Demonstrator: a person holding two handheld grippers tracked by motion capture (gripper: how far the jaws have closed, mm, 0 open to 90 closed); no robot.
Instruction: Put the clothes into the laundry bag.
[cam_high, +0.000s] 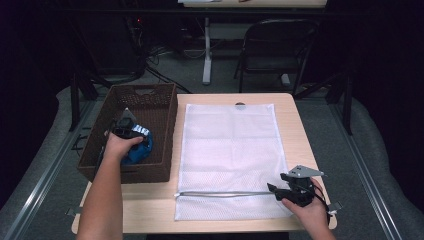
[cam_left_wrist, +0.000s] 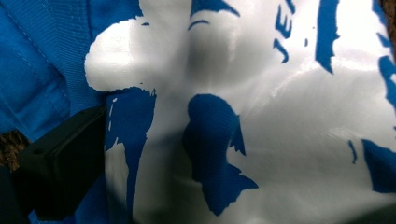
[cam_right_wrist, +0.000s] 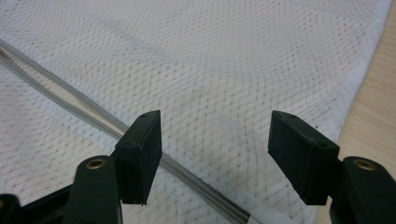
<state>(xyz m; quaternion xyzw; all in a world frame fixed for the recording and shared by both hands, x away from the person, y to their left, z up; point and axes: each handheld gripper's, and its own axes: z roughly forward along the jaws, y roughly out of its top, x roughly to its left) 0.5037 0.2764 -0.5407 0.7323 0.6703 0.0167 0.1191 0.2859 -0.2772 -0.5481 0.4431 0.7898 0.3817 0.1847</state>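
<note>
Now left tongs (cam_high: 131, 131) against blue garment (cam_left_wrist: 261, 116).

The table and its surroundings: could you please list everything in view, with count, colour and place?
Table: one, light wood, centre.
Mesh bag: one, white, flat on the table, grey zipper near its front edge.
Basket: one, dark brown wicker, on the table's left end.
Cloth: one, blue with white print, inside the basket.
Chair: one, black, behind the table.
Left gripper: one, black, in the basket on the cloth; whether its jaws are closed is hidden.
Right gripper: one, black, open over the zipper's right end.
Forearms: two, from the bottom edge.
</note>
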